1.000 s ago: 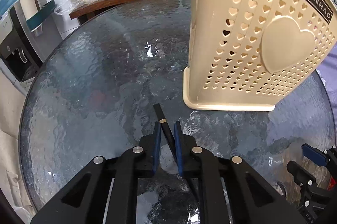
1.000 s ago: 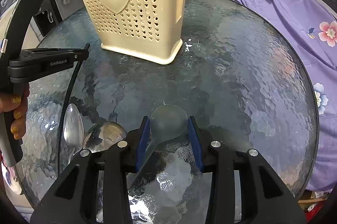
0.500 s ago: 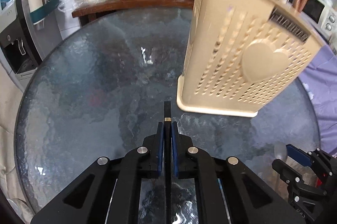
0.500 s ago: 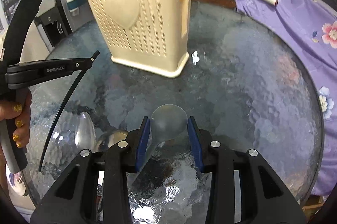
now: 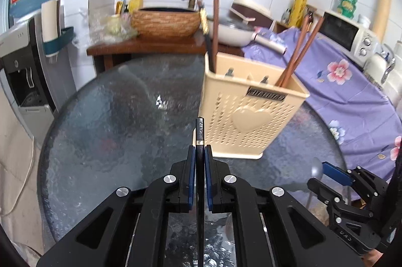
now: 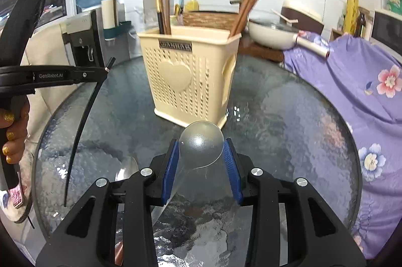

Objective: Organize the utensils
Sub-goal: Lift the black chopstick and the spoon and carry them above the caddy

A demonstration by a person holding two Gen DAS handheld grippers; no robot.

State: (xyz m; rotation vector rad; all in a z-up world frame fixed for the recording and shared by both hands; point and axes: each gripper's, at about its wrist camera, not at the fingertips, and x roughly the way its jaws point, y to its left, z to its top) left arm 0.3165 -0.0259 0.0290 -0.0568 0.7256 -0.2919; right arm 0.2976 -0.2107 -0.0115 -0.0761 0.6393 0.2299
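A: What's the left gripper [image 5: 199, 151] got?

B: Black chopstick [image 5: 199, 132], pads pinched tight on it. The squared end w/ a thin gold band pokes out just ahead of the tips; the rest trails back under the tool. Seen from the right side it hangs down long and thin below the jaws.

A: Why grab so near the top?

B: My guess: so the long tapered end goes in first when it's tipped over the holder.

A: And the right gripper [image 6: 201, 155]?

B: Closed on a metal spoon [image 6: 201, 145], pads on either side of the bowl, handle running back underneath. Jaws only partway in, since the bowl's wide.

A: Where's it all going?

B: Cream utensil basket [image 5: 247, 116], perforated, heart on the front, standing upright on the round glass table [image 5: 105, 121], ahead of both tools and a bit to the right of the left one. Already has brown chopsticks [image 5: 300, 47] leaning in one corner, plus a dark pair [image 5: 209, 41] in another, so I'd say the black one joins the dark pair.

A: Anything left on the table?

B: Another spoon [image 6: 125, 169], lying just left of the right tool. Prob. next after these two.

A: Risk?

B: Both tools aiming for one narrow opening. I'd take turns.
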